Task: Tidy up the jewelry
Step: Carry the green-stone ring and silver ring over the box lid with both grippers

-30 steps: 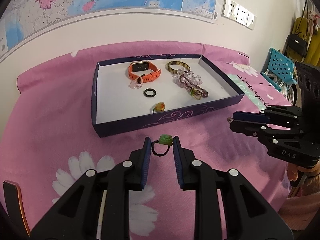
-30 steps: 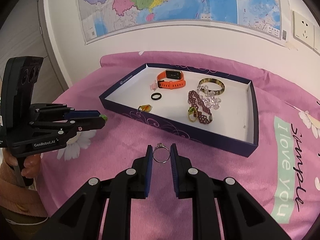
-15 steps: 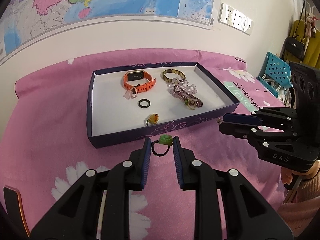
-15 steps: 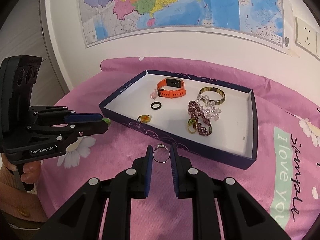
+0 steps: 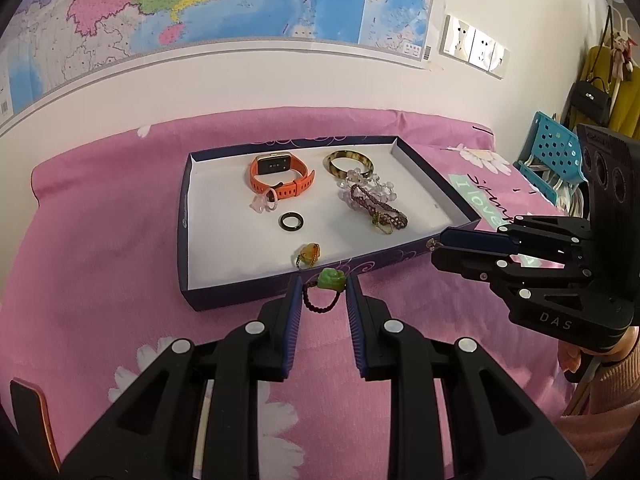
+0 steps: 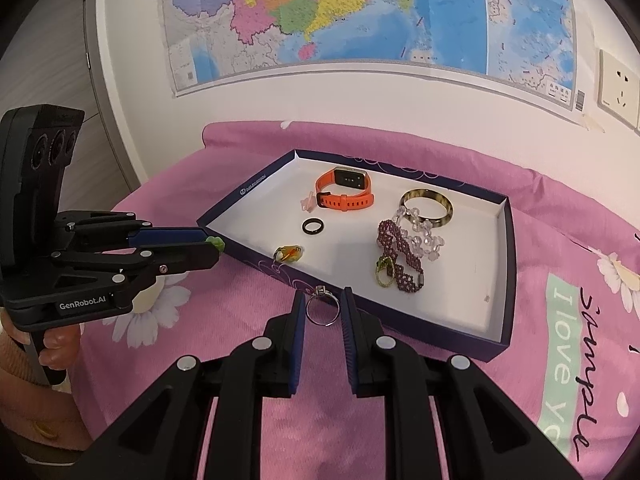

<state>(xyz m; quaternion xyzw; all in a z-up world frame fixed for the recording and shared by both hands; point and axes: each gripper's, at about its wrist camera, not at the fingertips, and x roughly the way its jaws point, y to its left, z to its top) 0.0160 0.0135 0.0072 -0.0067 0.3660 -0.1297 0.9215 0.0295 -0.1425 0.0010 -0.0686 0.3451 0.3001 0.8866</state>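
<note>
My left gripper (image 5: 323,286) is shut on a beaded ring with a green rose (image 5: 331,279) and holds it above the pink cloth, just before the near wall of the dark blue tray (image 5: 280,290). My right gripper (image 6: 323,303) is shut on a silver ring (image 6: 322,309) before the tray's near wall (image 6: 420,330). In the tray lie an orange watch (image 5: 280,178), a black ring (image 5: 291,222), an amber ring (image 5: 309,253), a brown bangle (image 5: 349,163) and beaded bracelets (image 5: 376,208).
A pink flowered cloth (image 5: 100,240) covers the table. A wall with a map (image 5: 200,20) stands behind. A blue plastic basket (image 5: 552,156) and hanging bags are at the far right. A grey door (image 6: 48,60) is at the left.
Both grippers have risen and drawn back a little from the tray, each still holding its ring. The tray looks farther away.
</note>
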